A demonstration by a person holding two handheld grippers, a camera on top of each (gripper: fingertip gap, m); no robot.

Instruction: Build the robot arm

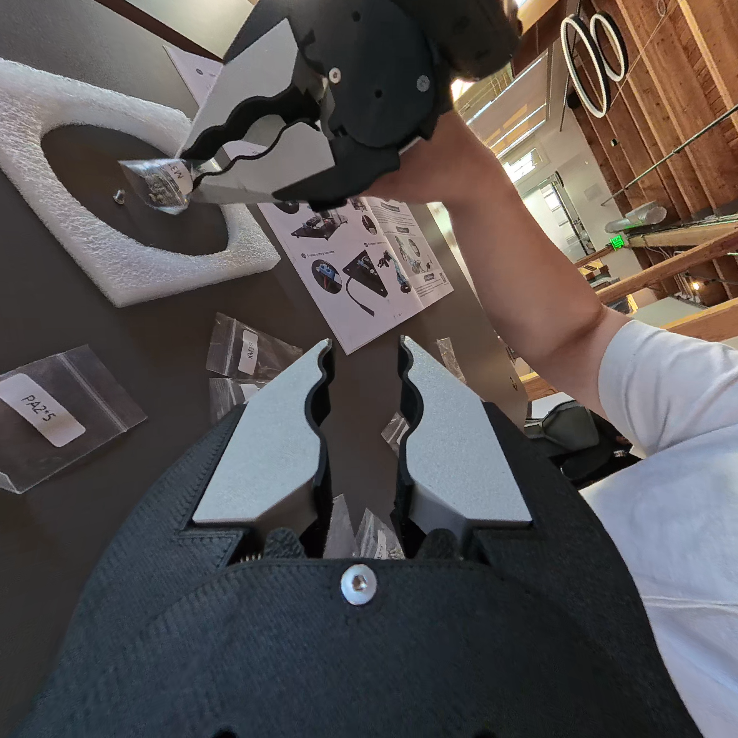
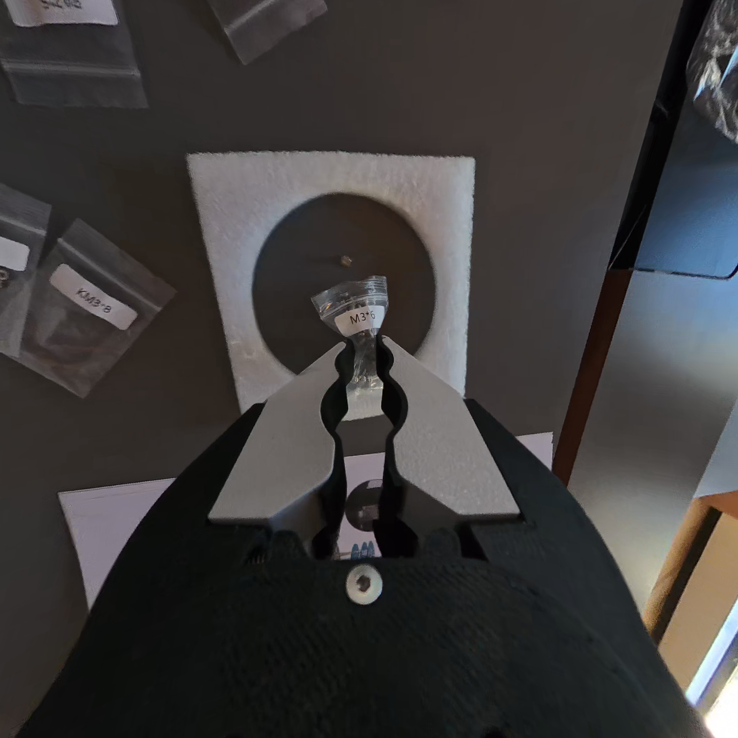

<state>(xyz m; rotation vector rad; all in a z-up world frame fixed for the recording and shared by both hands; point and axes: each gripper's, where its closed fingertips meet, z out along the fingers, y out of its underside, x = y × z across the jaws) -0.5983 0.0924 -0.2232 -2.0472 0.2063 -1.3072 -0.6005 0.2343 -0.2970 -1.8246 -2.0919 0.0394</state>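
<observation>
My right gripper (image 2: 362, 340) is shut on a small clear zip bag of screws (image 2: 353, 303) with a white label, holding it open-end down over the round hole of a white foam pad (image 2: 331, 179). One loose screw (image 2: 346, 261) lies on the dark table inside the hole. In the left wrist view the right gripper (image 1: 191, 181) pinches the same bag (image 1: 159, 183) above the foam pad (image 1: 100, 239), near the screw (image 1: 118, 195). My left gripper (image 1: 365, 343) is open and empty, hovering above the table near an open instruction booklet (image 1: 359, 259).
Several labelled zip bags of hardware lie on the dark table (image 1: 60, 407) (image 1: 247, 351) (image 2: 84, 303) (image 2: 68, 52). A person's forearm (image 1: 499, 259) and white sleeve are at the right. The table edge (image 2: 623, 279) runs along the right side. My right fingertips sit around 15 centimeters from my left ones.
</observation>
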